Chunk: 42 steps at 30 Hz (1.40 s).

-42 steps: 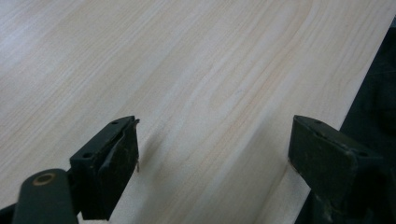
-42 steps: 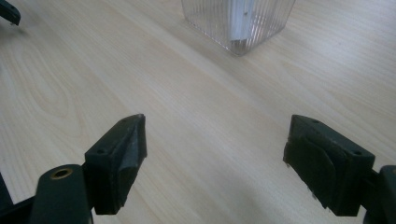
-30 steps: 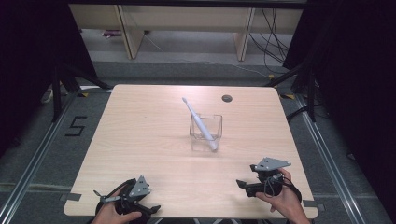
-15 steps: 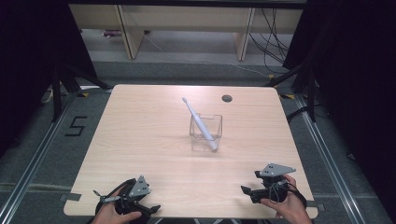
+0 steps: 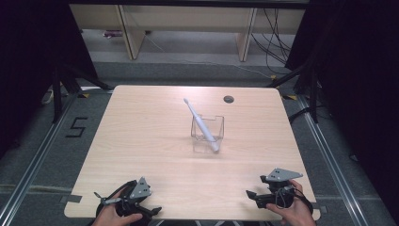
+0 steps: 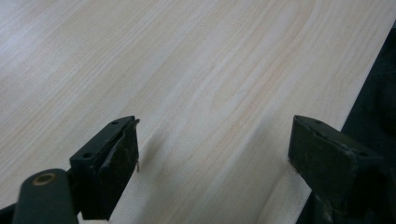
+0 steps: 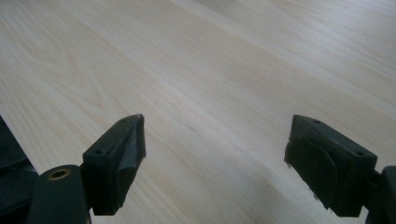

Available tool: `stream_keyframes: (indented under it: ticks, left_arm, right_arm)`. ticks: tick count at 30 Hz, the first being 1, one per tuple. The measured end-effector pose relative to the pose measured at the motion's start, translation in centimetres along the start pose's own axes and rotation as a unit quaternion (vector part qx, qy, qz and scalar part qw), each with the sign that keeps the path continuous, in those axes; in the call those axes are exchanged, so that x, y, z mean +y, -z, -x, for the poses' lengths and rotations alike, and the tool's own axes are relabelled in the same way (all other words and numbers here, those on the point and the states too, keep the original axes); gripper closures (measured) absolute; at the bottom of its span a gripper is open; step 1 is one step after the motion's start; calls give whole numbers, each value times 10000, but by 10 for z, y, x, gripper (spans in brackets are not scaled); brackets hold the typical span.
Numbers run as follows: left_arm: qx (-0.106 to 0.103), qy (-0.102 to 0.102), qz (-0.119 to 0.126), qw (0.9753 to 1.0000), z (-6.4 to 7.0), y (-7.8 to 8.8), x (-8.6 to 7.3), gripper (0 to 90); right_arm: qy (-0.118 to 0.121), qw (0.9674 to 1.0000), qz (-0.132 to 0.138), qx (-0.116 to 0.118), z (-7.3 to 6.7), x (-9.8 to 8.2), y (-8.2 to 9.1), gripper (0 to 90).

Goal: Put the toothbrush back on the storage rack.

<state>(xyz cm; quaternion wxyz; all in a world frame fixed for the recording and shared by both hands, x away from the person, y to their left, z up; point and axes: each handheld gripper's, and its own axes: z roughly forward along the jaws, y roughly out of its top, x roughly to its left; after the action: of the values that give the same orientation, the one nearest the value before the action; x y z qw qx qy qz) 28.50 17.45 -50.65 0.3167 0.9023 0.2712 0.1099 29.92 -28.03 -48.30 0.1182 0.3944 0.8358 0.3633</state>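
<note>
A clear square container stands near the middle of the light wooden table. A white toothbrush leans in it, head up toward the far left. My left gripper rests at the table's near left edge, held by a hand. My right gripper sits at the near right edge in the other hand. In the left gripper view my left gripper is open over bare wood. In the right gripper view my right gripper is open too, with nothing between its jaws.
A round dark cable hole sits near the table's far edge. Shelving and cables lie on the floor beyond. A "5" mark is on the floor at left. Metal rails run along both sides.
My right gripper has drawn back toward the near edge and slightly right. The left gripper, the container and the toothbrush have stayed put.
</note>
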Motion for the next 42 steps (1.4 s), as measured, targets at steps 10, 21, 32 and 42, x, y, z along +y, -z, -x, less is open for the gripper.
stream_keyframes:
  ticks: [10, 21, 32, 42]
  left_arm:
    - [4, 8, 13, 10000, 0, 0, 0, 155]
    - [-9, -3, 3, 10000, 0, 0, 0, 155]
    - [-8, -3, 8, 10000, 0, 0, 0, 155]
    - [-3, 0, 13, 10000, 0, 0, 0, 156]
  right_arm:
    - [-52, 10000, -43, 1, 0, -6, 3, 199]
    - [-89, 9999, -33, -116, 1, -10, 6, 186]
    - [129, 9997, -39, -215, 5, -15, 5, 188]
    - [-30, 9997, -99, -216, 3, -16, 6, 188]
